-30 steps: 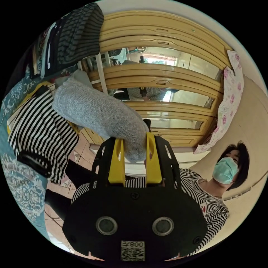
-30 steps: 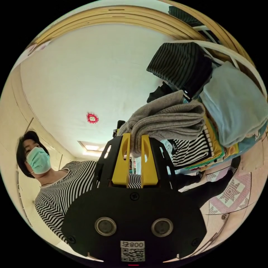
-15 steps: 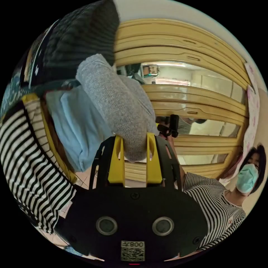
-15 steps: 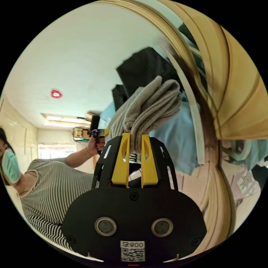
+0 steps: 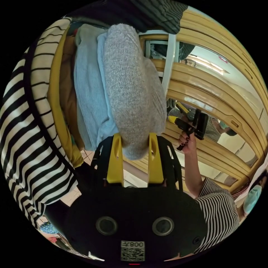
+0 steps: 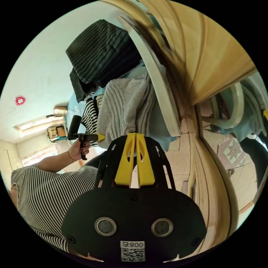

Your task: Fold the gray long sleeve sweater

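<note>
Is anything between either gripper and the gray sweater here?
No. The left gripper has the folded sweater directly between its jaws. The right gripper's jaws are nearly together, pinching the sweater's edge. It lies against the light blue garment on the pile.

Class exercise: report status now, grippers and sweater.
Left gripper shut on folded gray sweater. Right gripper shut on its edge. Sweater against light blue garment on the pile.
</note>
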